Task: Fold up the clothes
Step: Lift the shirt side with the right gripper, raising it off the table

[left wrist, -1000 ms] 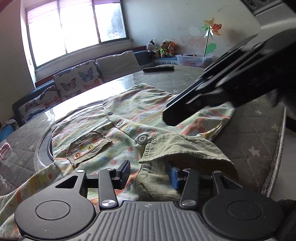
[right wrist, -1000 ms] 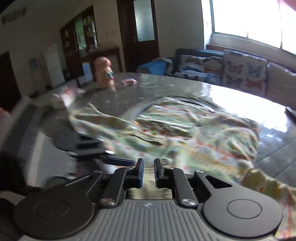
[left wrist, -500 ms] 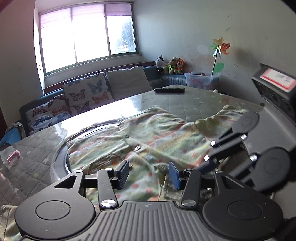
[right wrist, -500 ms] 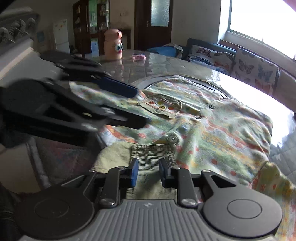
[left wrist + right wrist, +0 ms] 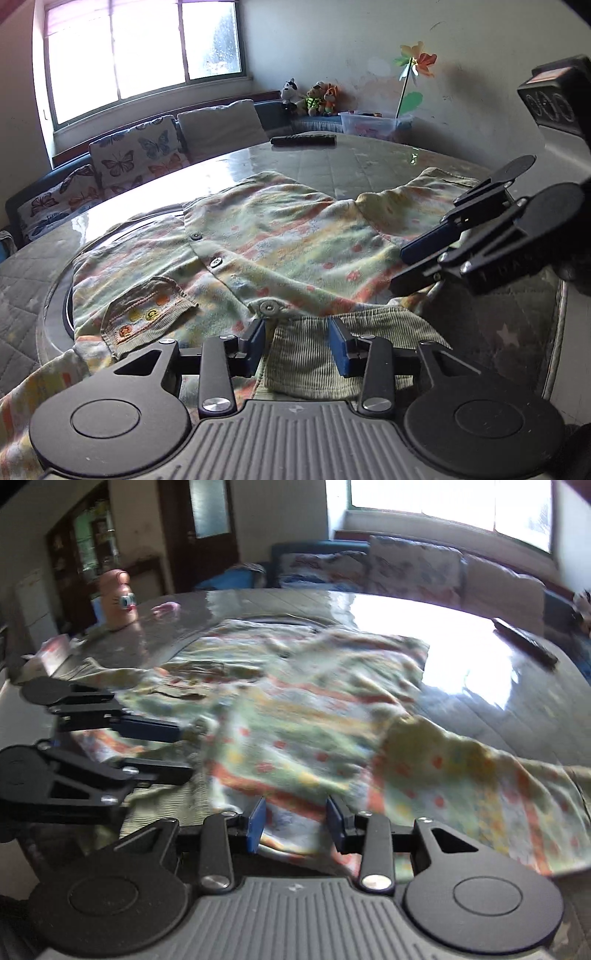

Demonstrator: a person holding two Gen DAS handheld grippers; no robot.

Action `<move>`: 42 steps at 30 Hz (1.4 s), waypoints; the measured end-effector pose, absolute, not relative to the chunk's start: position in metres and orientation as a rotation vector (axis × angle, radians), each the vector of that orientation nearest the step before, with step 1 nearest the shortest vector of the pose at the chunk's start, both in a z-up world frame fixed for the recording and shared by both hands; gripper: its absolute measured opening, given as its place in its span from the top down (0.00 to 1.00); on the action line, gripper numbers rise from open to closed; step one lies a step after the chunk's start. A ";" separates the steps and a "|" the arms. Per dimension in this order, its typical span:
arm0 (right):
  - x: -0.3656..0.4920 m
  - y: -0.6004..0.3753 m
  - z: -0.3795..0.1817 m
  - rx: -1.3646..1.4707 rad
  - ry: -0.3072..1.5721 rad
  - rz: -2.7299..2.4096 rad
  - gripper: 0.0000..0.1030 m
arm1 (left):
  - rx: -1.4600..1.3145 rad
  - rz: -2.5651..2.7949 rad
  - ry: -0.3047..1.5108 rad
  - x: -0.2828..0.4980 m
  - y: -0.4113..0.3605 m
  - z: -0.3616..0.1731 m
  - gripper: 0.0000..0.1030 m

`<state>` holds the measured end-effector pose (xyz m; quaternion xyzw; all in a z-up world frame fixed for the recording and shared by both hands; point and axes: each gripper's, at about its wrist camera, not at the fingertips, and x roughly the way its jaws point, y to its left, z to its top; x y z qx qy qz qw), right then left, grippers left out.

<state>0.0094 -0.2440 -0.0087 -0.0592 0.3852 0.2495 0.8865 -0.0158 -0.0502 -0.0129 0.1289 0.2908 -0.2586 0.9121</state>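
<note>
- The small pastel-printed button-front shirt with a green corduroy collar (image 5: 295,251) lies spread face-up on the round glass-topped bench (image 5: 369,162), directly ahead of both tools. Spread flat, its collar, front and sleeves can all be reached for folding.
- The left hand-held gripper (image 5: 297,341) sits at the near edge of the shirt. Its blue pads stand apart and are closing, with the corduroy collar (image 5: 314,354) lying between them. The pads are not seen pressing the cloth. This placement suggests the collar is being taken as an anchor point.
- The right hand-held gripper (image 5: 295,821) sits over the shirt just to the right of the left hand-held gripper. Its jaws are apart and opening, with printed fabric beneath the gap but not pinched. Judged from this, it is lining up on the shoulder region.
- The right sleeve (image 5: 480,794) extends outward to the right of the right hand-held gripper, unfolded.
- The corduroy chest pocket (image 5: 147,314) lies ahead and left of the left hand-held gripper.
- A black remote control (image 5: 303,140) rests well beyond the shirt, clear of the work.
</note>
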 end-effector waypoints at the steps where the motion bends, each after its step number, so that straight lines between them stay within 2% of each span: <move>1: 0.010 -0.245 -0.008 -0.122 0.794 0.518 0.65 | 0.264 -0.534 0.601 -0.016 -0.049 -0.013 0.60; 5: 0.021 -0.243 -0.005 -0.128 0.756 0.512 0.60 | 0.261 -0.533 0.605 -0.016 -0.049 -0.013 0.60; 12: 0.060 -0.237 -0.017 -0.168 0.721 0.441 0.59 | 0.260 -0.531 0.607 -0.016 -0.050 -0.012 0.60; 18: 0.067 -0.267 -0.018 -0.090 0.714 0.350 0.59 | 0.267 -0.535 0.606 -0.017 -0.049 -0.012 0.60; 21: 0.064 -0.280 -0.019 -0.094 0.704 0.314 0.53 | 0.271 -0.535 0.607 -0.017 -0.050 -0.012 0.60; 28: 0.078 -0.333 -0.026 0.047 0.698 0.182 0.53 | 0.280 -0.531 0.608 -0.016 -0.051 -0.011 0.60; 34: 0.092 -0.370 -0.033 0.051 0.690 0.066 0.52 | 0.284 -0.527 0.610 -0.016 -0.052 -0.011 0.60; 37: 0.096 -0.385 -0.036 0.058 0.683 0.022 0.47 | 0.287 -0.524 0.611 -0.016 -0.052 -0.011 0.59; 42: 0.099 -0.405 -0.038 0.072 0.671 -0.009 0.47 | 0.294 -0.516 0.614 -0.016 -0.053 -0.011 0.57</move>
